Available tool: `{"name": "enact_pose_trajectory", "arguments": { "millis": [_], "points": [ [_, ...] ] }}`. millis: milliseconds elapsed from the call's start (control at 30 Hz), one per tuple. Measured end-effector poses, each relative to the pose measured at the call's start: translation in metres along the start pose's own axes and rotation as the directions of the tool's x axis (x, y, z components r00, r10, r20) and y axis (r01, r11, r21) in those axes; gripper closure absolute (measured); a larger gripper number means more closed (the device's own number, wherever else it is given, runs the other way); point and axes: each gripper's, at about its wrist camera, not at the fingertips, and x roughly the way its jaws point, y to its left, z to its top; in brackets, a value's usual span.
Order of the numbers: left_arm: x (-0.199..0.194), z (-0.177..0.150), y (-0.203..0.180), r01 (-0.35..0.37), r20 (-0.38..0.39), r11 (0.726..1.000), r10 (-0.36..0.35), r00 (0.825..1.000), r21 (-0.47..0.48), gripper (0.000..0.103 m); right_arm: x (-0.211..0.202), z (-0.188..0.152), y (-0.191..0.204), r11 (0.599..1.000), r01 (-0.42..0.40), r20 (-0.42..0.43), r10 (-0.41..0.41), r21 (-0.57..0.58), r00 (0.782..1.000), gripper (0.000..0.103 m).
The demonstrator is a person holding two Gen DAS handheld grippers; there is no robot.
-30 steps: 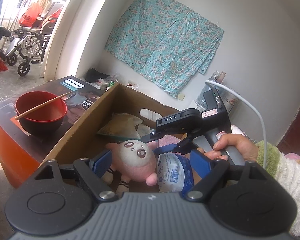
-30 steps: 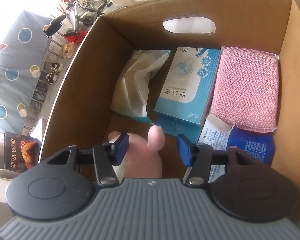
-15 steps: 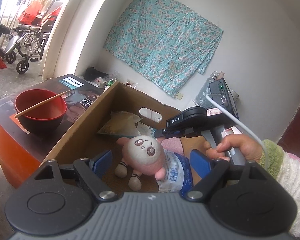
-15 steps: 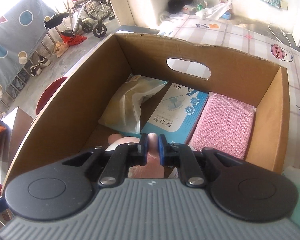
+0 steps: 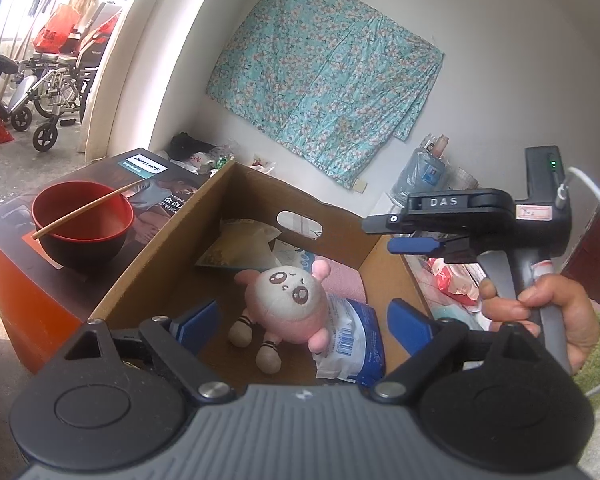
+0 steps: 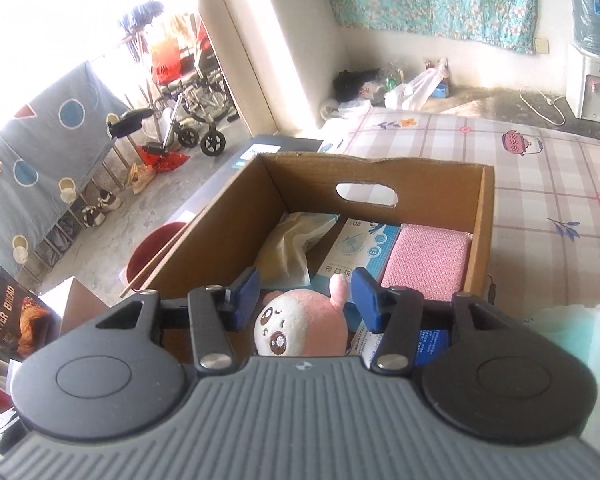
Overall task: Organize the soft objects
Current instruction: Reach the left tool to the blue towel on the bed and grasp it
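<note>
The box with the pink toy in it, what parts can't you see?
- Plush toy: body and legs hidden by the gripper body, right wrist view.
- Blue box: mostly behind the toy and tissue pack, left wrist view.
- Cardboard box: near wall hidden behind the left gripper.

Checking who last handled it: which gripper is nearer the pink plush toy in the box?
Left, probably. The left gripper hangs wide open just over the pink plush toy; the right gripper, jaws opening and empty, is up above the cardboard box's far corner.
</note>
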Motion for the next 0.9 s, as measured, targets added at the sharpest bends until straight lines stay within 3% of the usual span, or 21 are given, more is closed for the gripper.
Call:
{"name": "enact_pose_trajectory", "arguments": {
  "millis": [100, 233, 433, 633, 700, 800, 900],
  "points": [
    [0.004, -0.001, -0.008, 0.009, -0.016, 1.0, -0.009, 1.0, 0.012, 0.01, -0.056, -0.018, -0.008, 1.0, 0.024, 0.119, -0.025, 0.016, 0.993, 0.042],
    [0.006, -0.005, -0.025, 0.041, -0.028, 0.998, -0.04, 0.999, 0.045, 0.01, -0.114, -0.05, -0.027, 0.989, 0.143, 0.219, -0.149, 0.043, 0.964, 0.038],
    [0.01, -0.005, -0.059, 0.097, -0.048, 0.989, -0.092, 0.995, 0.111, 0.009, -0.169, -0.1, -0.064, 0.961, 0.244, 0.247, -0.27, 0.13, 0.931, 0.038],
    [0.022, 0.024, -0.115, 0.143, -0.106, 0.959, -0.121, 0.987, 0.245, 0.006, -0.205, -0.139, -0.094, 0.93, 0.338, 0.264, -0.366, 0.147, 0.892, 0.036],
    [0.036, 0.038, -0.14, 0.15, -0.166, 0.95, -0.106, 0.98, 0.276, 0.005, -0.215, -0.15, -0.106, 0.921, 0.36, 0.265, -0.389, 0.151, 0.883, 0.035],
    [0.067, 0.054, -0.183, 0.215, -0.286, 0.936, -0.133, 0.949, 0.278, 0.005, -0.224, -0.16, -0.125, 0.9, 0.405, 0.259, -0.434, 0.162, 0.863, 0.033],
    [0.101, 0.055, -0.23, 0.266, -0.375, 0.906, -0.133, 0.917, 0.329, 0.005, -0.231, -0.167, -0.146, 0.878, 0.438, 0.249, -0.475, 0.19, 0.844, 0.033]
  ]
}}
